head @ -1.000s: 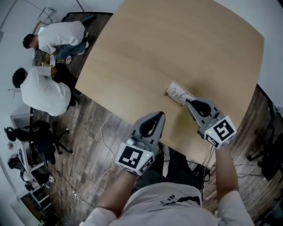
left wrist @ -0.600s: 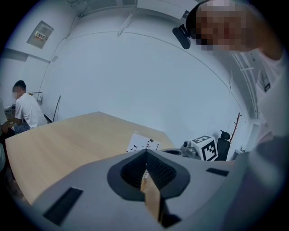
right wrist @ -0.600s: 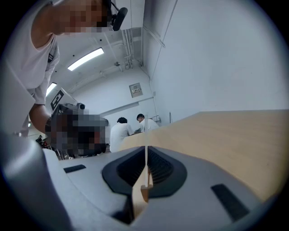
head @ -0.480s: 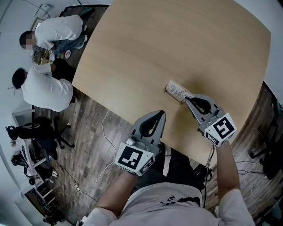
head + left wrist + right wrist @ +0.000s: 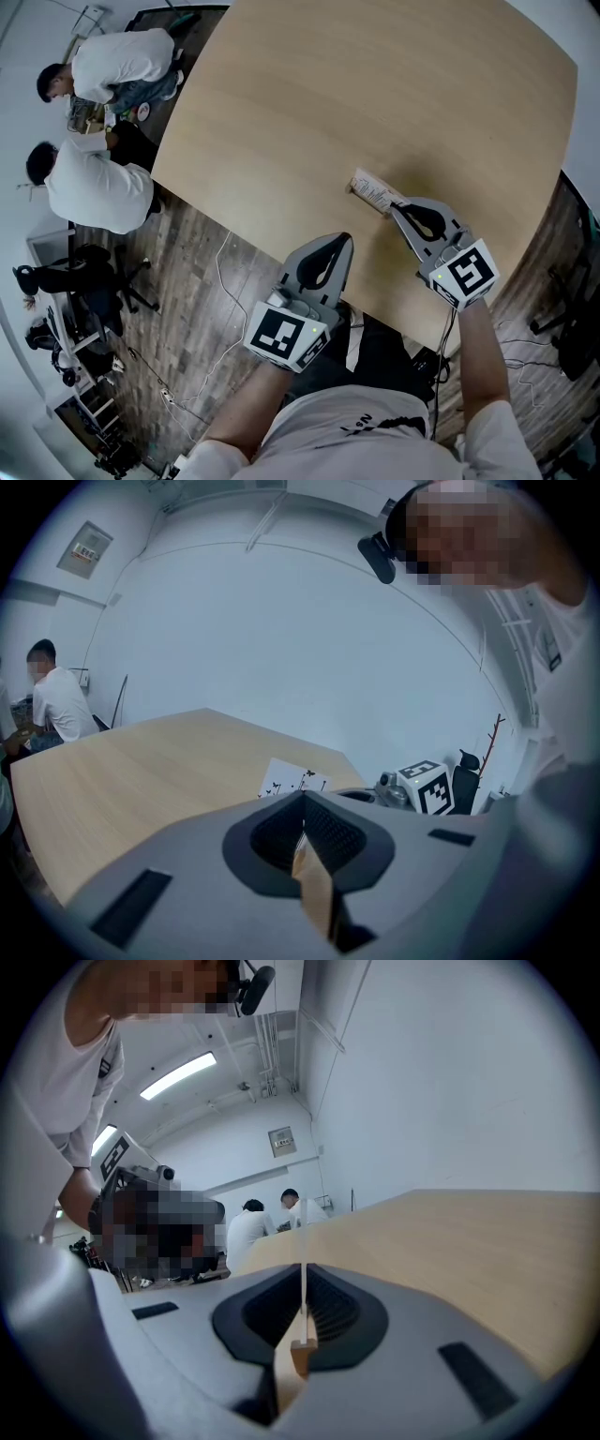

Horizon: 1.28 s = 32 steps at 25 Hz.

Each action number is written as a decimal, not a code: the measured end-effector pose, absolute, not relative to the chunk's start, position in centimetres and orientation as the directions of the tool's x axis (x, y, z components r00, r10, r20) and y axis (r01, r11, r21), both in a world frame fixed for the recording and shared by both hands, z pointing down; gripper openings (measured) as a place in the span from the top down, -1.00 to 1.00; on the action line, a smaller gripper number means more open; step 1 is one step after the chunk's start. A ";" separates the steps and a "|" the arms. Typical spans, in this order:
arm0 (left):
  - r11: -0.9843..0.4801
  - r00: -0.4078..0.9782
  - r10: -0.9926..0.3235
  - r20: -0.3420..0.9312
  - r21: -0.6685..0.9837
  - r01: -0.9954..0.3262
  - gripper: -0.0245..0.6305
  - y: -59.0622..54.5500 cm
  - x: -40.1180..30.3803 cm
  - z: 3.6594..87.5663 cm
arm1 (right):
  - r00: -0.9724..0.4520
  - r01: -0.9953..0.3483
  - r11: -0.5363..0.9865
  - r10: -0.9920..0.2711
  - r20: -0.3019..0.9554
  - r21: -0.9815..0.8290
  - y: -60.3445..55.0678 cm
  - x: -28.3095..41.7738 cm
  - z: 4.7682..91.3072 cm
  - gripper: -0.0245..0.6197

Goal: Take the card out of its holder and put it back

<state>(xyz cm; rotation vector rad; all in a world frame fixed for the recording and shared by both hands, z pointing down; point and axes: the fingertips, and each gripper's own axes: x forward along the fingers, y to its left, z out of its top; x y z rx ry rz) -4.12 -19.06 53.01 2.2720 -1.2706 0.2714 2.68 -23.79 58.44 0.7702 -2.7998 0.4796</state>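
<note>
Two sets of jaws closed: right gripper nips the near end of the white printed card, long axis running ahead-left; left gripper empty, farther off.

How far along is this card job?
Barely begun. The card sits in its wooden holder on the table. The right gripper has its fingers closed on the card's edge; the left gripper hangs shut and empty. Pulling the card out and putting it back both remain.

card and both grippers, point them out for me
card (image 5: 373, 193): head view, middle of its printed face.
right gripper (image 5: 395, 212): head view, tips of the shut jaws at the card's near end.
left gripper (image 5: 344, 241): head view, tips of the shut jaws.
</note>
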 end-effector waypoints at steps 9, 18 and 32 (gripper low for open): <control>-0.424 0.539 -0.734 0.414 0.341 -0.839 0.89 -19.1 -3.5 53.3 | -0.843 -0.520 0.820 -0.448 0.297 -0.238 -23.5 2.7 59.8 0.84; -0.423 0.540 -0.734 0.411 0.346 -0.838 0.89 -18.5 -3.9 53.5 | -0.831 -0.518 0.824 -0.421 0.364 -0.230 -22.3 2.1 62.1 0.84; -0.461 0.566 -0.734 0.376 0.336 -0.821 0.89 -17.4 -3.7 51.6 | -0.754 -0.617 0.766 -0.511 0.412 -0.179 -21.6 4.4 60.0 0.84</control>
